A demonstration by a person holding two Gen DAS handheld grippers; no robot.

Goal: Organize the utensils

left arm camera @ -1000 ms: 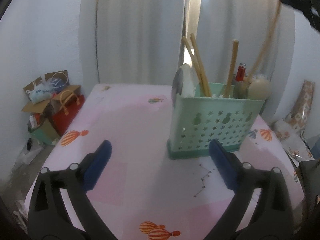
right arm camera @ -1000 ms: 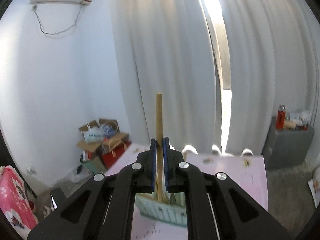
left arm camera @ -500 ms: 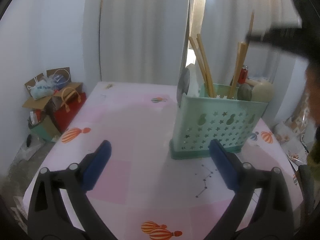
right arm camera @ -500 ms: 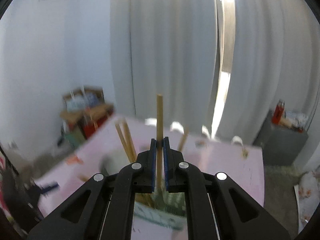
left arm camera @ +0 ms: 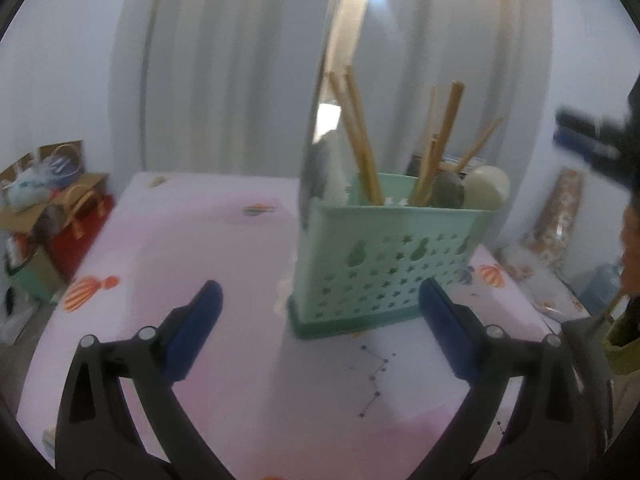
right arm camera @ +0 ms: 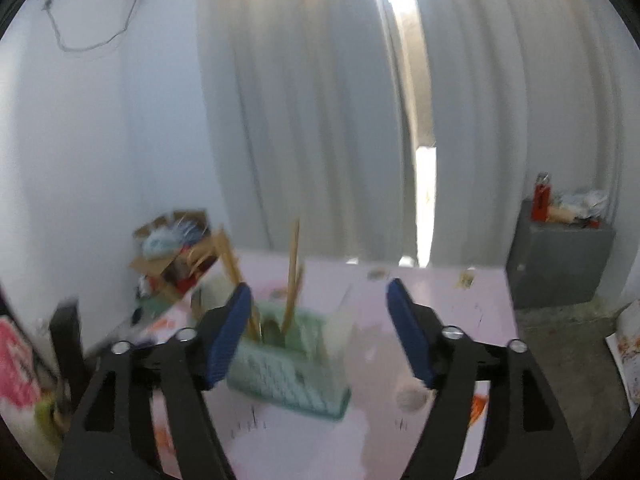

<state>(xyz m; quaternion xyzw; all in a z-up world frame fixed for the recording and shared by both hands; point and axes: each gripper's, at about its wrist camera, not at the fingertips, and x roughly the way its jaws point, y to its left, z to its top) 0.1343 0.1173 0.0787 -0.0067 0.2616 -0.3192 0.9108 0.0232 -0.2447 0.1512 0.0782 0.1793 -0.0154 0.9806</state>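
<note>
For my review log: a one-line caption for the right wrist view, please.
Right gripper, jaws just opened and empty, above the green utensil caddy holding wooden chopsticks on the pink table.

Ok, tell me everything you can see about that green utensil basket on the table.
The utensil basket is a pale mint-green box that looks like plastic, its walls pierced with small stars and a row of gourd-shaped holes, on a slightly wider base. It stands upright on the pink table, open at the top. Several wooden sticks lean out of it, and rounded grey and cream utensil heads show above its rim. Neither gripper touches it; the left gripper sits open in front of it.
</note>
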